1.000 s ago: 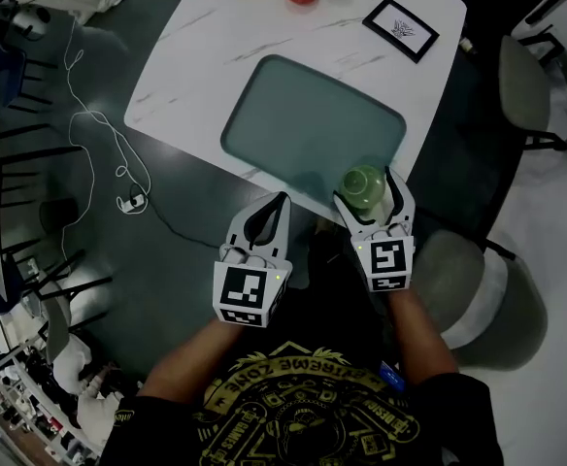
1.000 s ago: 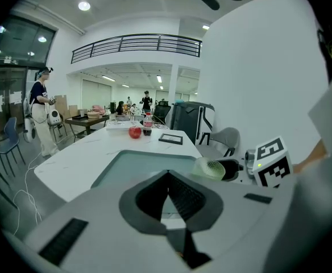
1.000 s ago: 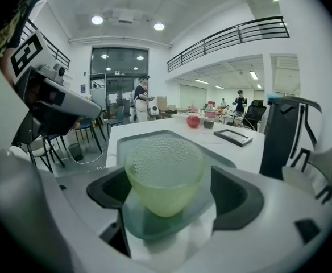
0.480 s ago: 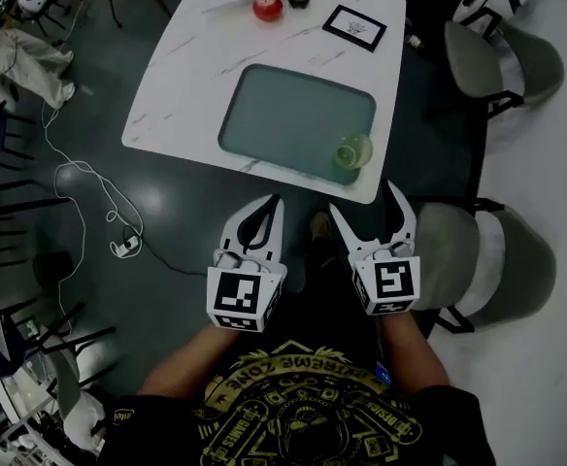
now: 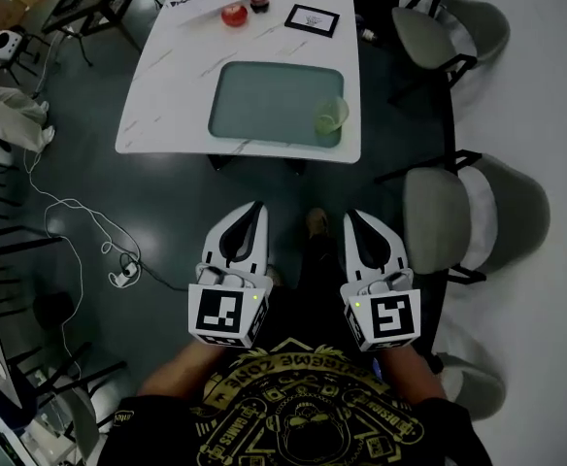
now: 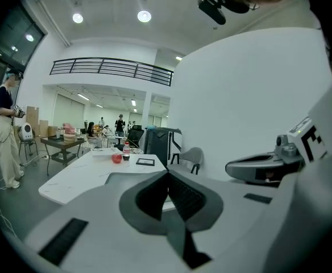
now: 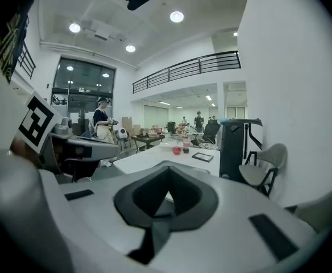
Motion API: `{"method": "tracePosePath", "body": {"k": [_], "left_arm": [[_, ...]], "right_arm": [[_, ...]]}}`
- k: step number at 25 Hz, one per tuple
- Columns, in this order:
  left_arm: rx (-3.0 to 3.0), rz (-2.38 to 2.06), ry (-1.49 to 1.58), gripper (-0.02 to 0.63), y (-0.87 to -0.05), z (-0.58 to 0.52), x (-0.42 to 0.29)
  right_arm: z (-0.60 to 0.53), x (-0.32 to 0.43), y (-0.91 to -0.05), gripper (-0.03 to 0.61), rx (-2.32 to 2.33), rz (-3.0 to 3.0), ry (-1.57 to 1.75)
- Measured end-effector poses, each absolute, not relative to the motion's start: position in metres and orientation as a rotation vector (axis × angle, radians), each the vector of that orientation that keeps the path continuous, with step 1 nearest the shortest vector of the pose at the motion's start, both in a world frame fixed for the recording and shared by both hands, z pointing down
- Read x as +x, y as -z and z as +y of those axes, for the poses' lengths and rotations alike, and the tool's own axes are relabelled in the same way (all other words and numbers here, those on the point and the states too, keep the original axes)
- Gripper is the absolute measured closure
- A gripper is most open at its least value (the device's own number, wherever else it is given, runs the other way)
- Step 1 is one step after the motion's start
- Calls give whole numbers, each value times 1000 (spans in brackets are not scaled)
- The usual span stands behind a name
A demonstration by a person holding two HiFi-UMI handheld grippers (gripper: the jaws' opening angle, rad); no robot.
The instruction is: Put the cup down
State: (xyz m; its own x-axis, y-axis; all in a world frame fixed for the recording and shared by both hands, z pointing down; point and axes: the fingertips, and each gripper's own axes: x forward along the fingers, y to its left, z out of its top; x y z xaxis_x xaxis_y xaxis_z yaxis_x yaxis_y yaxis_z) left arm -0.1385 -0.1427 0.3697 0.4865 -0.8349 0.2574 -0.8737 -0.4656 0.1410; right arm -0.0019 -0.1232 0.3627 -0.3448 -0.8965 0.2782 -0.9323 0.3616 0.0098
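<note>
Cup [image 5: 330, 116] sits on the worktop [image 5: 167, 85], twelve o'clock from the nearer right gripper [image 5: 353, 218], well apart. Its jaws have just closed on nothing; left gripper [image 5: 256, 207] is closed, empty.

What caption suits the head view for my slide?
Green translucent cup sits on the grey-green tray on the white table; left gripper and right gripper, both shut, hold nothing.
</note>
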Motion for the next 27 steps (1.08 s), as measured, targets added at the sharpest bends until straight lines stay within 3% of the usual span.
{"method": "tracePosePath", "body": {"k": [12,27], "left_arm": [[2559,-1314,-208,603,-367,-74,-150],[2575,-1369,-205,603,-350,-97,-154]], "right_arm": [[-48,-30,-355,574,1736,-2286,-196],[-70,-42,-348,574,1709,-2364,-192]]}}
